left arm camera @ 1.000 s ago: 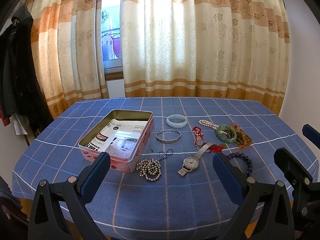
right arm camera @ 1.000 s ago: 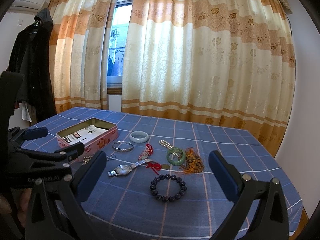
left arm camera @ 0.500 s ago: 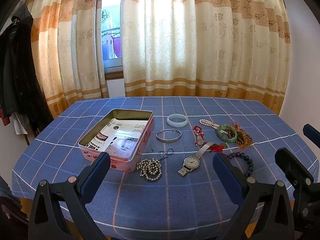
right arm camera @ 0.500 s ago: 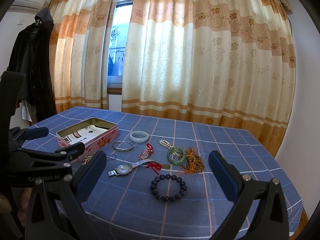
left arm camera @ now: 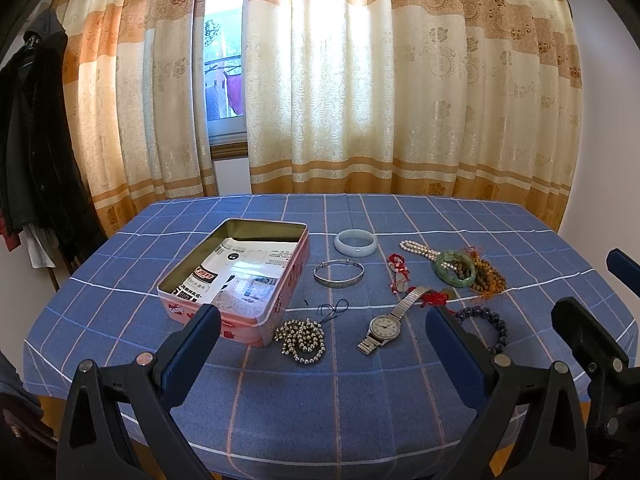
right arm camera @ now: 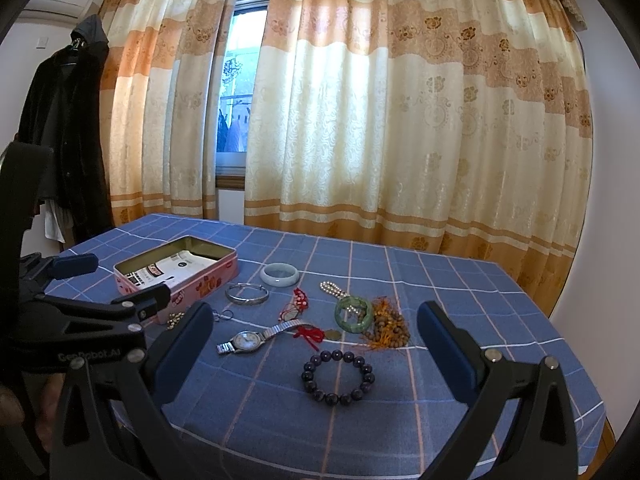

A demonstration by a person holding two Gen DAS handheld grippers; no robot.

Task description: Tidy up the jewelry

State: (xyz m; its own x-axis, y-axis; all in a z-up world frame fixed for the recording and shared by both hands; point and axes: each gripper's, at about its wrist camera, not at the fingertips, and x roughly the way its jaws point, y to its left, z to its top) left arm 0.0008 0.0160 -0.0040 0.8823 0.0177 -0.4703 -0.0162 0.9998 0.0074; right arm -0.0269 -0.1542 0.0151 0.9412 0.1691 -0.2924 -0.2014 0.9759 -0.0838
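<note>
Cream and orange curtains [left arm camera: 400, 92] with floral bands hang across the far wall, parted at a window [left arm camera: 224, 64] where daylight comes in; what looks like laundry hangs outside. A dark coat [right arm camera: 68, 128] hangs at the left on a white wall [right arm camera: 600, 200]. An air conditioner [right arm camera: 60, 4] sits high at the left. A blue checked cloth [left arm camera: 320, 400] covers the table.
</note>
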